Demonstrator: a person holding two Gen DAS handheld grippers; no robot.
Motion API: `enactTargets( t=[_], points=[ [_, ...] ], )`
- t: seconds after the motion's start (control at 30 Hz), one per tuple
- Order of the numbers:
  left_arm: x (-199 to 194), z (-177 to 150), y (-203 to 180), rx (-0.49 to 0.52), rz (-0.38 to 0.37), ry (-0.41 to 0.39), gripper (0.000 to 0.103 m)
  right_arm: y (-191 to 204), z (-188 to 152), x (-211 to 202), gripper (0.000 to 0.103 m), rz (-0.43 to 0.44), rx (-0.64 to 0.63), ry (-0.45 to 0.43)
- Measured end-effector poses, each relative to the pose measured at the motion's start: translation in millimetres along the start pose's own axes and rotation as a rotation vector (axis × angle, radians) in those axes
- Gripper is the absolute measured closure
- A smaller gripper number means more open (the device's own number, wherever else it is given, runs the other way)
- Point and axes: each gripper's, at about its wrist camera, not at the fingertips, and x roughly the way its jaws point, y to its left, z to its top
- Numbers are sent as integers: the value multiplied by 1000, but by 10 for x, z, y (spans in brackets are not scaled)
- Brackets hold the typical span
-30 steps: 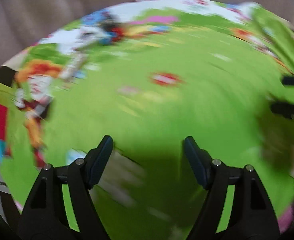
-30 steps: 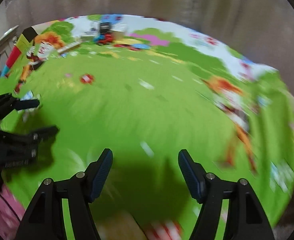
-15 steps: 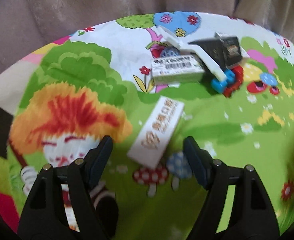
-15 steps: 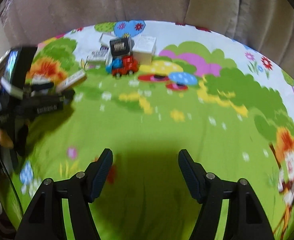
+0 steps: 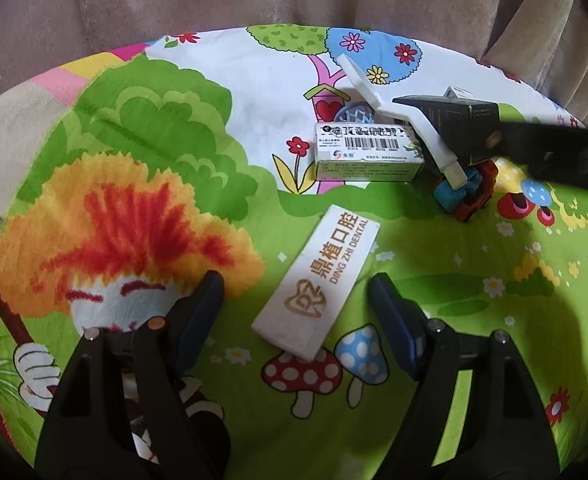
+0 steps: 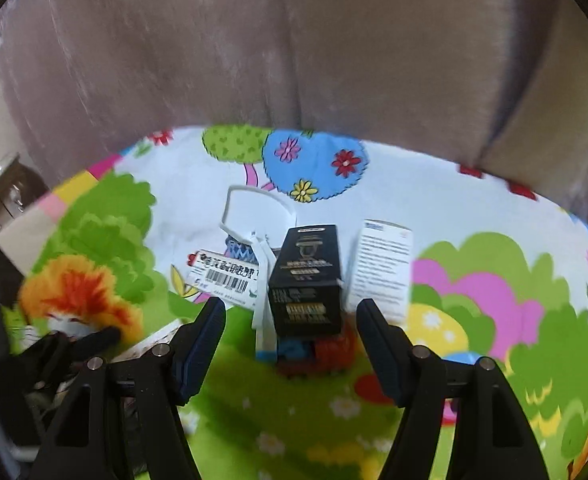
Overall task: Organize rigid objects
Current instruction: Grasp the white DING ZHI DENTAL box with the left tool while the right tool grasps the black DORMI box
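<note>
We've got our left gripper hanging open over the white dental box, which lies flat on the cartoon mat, pads not touching it. Our right gripper is open too, framing the black box perched on the toy car.

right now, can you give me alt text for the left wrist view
The open left gripper hovers over a white dental box lying slantwise on a cartoon-print cloth. Beyond it lie a barcoded white box, a black box and a red-and-blue toy.
</note>
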Motion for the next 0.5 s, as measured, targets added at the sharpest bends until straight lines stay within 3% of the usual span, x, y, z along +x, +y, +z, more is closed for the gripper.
enactTargets(
  t=[0.03, 0.07, 0.13, 0.2, 0.3, 0.5],
  points=[
    [-1, 3, 9, -4, -6, 1, 25, 19, -5, 77, 55, -32, -13, 22],
    [1, 4, 24, -11, -14, 1, 27, 17, -29, 89, 63, -60, -22, 21],
    [-34, -10, 36, -11, -42, -17, 55, 9, -146, -64, 63, -63, -37, -7],
    [-58, -32, 16, 2, -67, -17, 69, 5, -293, -281, 63, -61, -57, -31],
    [-207, -119, -50, -3, -126, -6, 69, -81, -693, -714, 63, -34, -72, -32],
    [-318, -351, -216, 46, -97, 16, 68, -361, -1519, -1134, 61, 11, -34, 44]
  ],
)
